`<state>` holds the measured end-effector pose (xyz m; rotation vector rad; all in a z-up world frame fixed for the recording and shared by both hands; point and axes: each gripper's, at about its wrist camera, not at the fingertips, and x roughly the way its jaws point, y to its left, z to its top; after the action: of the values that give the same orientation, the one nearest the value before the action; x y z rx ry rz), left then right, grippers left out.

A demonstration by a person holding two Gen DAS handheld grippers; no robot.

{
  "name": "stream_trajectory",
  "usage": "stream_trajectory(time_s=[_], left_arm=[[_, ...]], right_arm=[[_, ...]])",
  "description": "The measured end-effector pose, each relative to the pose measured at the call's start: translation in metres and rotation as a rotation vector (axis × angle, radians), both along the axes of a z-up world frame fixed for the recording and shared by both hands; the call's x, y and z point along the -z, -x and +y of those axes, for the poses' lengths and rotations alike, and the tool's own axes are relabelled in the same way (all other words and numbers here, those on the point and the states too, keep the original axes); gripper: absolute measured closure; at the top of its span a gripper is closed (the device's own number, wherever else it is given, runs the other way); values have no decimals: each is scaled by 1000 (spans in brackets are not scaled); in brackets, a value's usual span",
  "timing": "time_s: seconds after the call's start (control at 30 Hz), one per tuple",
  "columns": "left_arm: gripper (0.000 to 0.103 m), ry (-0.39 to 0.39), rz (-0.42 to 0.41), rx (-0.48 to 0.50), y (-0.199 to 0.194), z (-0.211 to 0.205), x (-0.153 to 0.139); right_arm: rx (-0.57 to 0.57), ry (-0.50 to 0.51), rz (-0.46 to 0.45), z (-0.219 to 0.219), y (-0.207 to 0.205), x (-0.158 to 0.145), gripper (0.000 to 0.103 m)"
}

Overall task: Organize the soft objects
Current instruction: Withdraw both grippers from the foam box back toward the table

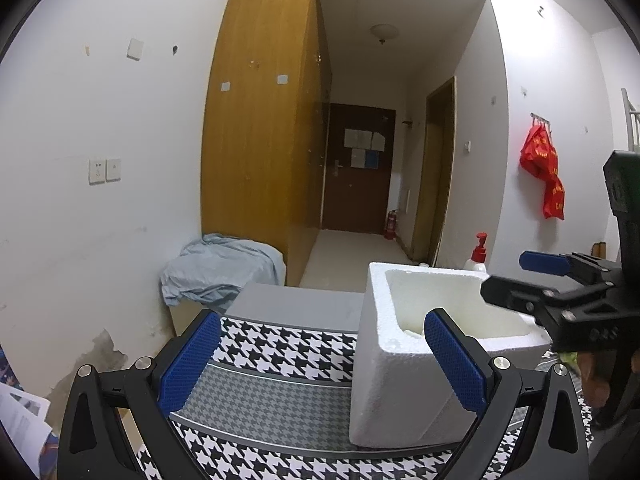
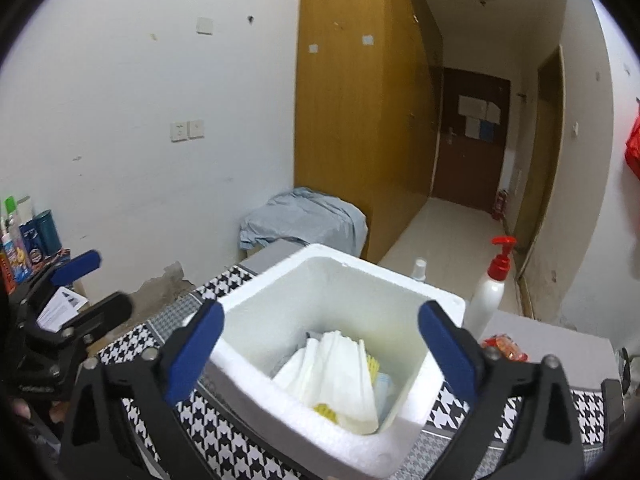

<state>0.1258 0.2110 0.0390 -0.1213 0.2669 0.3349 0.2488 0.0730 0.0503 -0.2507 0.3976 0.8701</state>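
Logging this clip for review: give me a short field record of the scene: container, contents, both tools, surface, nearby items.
container: white foam box, open top, standing on the cloth
contents: white folded soft pieces with some yellow showing beneath
right tool: open over the box, nothing between its pads
left tool: open, empty, beside the box
surface: houndstooth cloth
nearby: pump bottle with red top behind the box; red packet to its right

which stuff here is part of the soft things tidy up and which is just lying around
Part of the job:
- white foam box
- white cloths inside it
- right gripper, open above the box
- left gripper, open

Just lying about:
- pump bottle
- blue sheet
- red packet
- toiletries
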Motion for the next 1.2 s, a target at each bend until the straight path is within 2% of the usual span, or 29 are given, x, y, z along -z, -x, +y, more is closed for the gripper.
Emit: stream_trajectory(time_s=[0.5,0.8,1.13,1.2], left_arm=[[1,4,-21,9,15,-19,-12],[1,7,-21,32,19,-34,-14],[1,1,-38,38,26,-44,-2],[1,8,-31,39,26,-45,1]], right_arm=[[-38,-48,-28,-29,35,-9,0],[-46,-73,-10,-48,42,-2,0],[-9,-87,-37,-68,46,11,0],[27,-98,-60,-73,49,14,0]])
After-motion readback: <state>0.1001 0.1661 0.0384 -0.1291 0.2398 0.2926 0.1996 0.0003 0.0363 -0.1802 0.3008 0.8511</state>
